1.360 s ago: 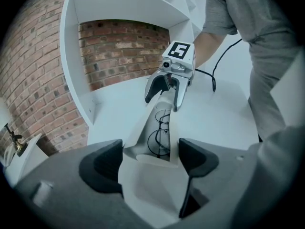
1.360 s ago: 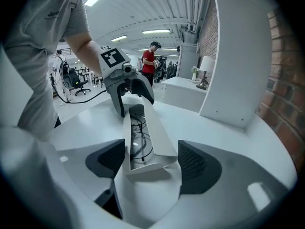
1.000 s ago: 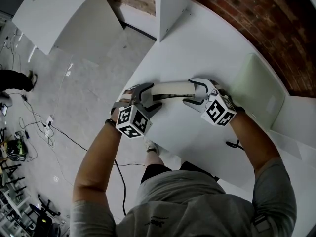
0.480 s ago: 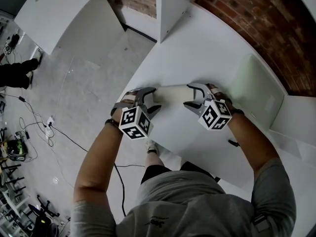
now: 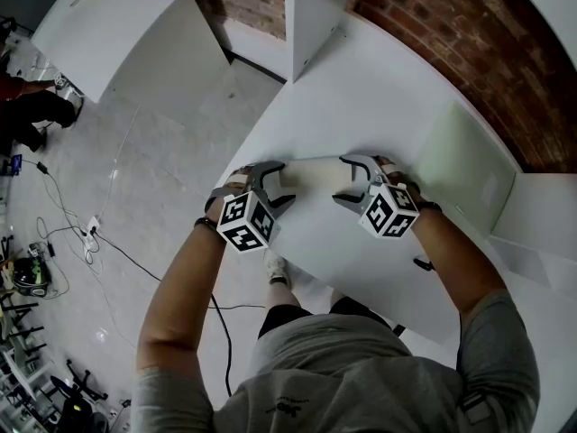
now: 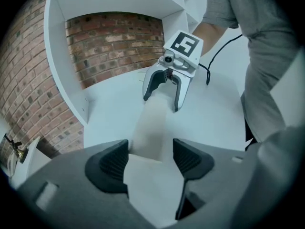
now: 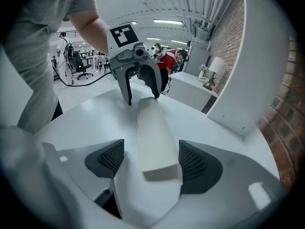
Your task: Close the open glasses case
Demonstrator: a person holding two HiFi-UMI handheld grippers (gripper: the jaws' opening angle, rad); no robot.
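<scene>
At head-view centre, left gripper (image 5: pixel 284 181) and right gripper (image 5: pixel 341 179) cover both ends of the glasses case (image 5: pixel 311 173).

White table (image 5: pixel 361 88), brick wall (image 5: pixel 451 25) behind.
Cables (image 5: pixel 99 233) trail over the grey floor (image 5: pixel 162 152); a pale panel (image 5: pixel 464 165) lies on the table.

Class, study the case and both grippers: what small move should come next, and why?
Probably draw the left gripper and right gripper back off the glasses case. It lies flat on the table, lid seemingly shut, and both pairs of jaws stand apart around its ends.
</scene>
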